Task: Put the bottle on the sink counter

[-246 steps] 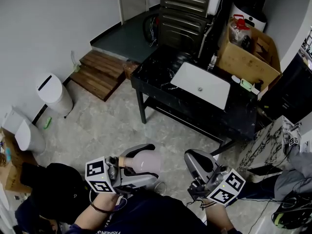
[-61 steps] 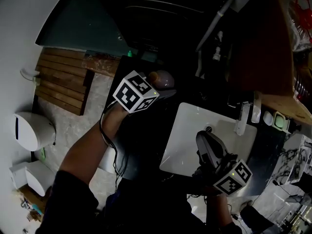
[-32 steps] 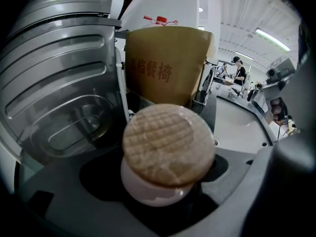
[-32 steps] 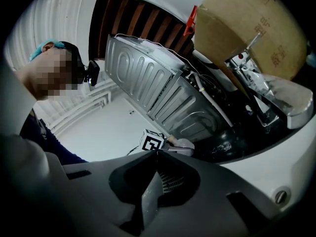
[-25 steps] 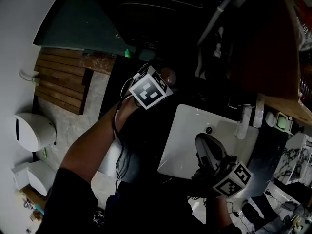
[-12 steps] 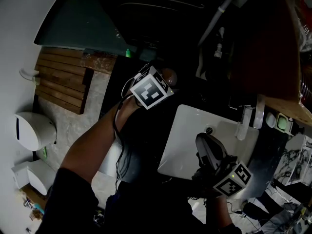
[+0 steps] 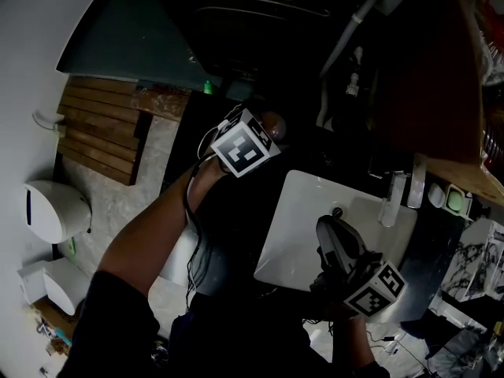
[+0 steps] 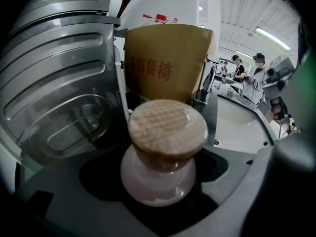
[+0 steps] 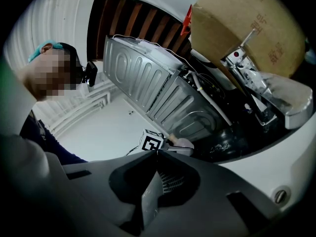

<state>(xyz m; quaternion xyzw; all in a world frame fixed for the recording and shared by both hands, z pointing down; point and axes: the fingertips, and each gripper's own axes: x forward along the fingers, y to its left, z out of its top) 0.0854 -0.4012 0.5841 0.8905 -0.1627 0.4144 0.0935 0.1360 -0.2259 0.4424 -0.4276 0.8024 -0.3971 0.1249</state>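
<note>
A pale pink bottle [image 8: 157, 177] with a round cork stopper [image 8: 168, 128] fills the left gripper view, and my left gripper [image 8: 160, 189] is shut on its body. From the head view that left gripper [image 7: 266, 135] is over the dark counter [image 7: 228, 211] left of the white sink basin [image 7: 303, 211], with the cork [image 7: 272, 122] peeking past the marker cube. The dark hides whether the bottle touches the counter. My right gripper [image 7: 329, 231] hovers over the basin, shut and empty, with its jaws together [image 9: 158, 155]. It looks toward the bottle [image 9: 180, 143].
A cardboard box [image 8: 168, 63] stands behind the counter, also in the right gripper view [image 9: 247, 23]. A ribbed metal panel [image 8: 54, 83] leans at the back left. The faucet [image 7: 391, 199] and a green soap dish [image 7: 453, 198] sit by the basin. On the floor are a wooden pallet [image 7: 98, 132] and a white bin [image 7: 51, 211].
Since 9.8 s ago the person has come up to the sink. The left gripper with the bottle shifted slightly right 2.4 s ago; over the last second nothing moves.
</note>
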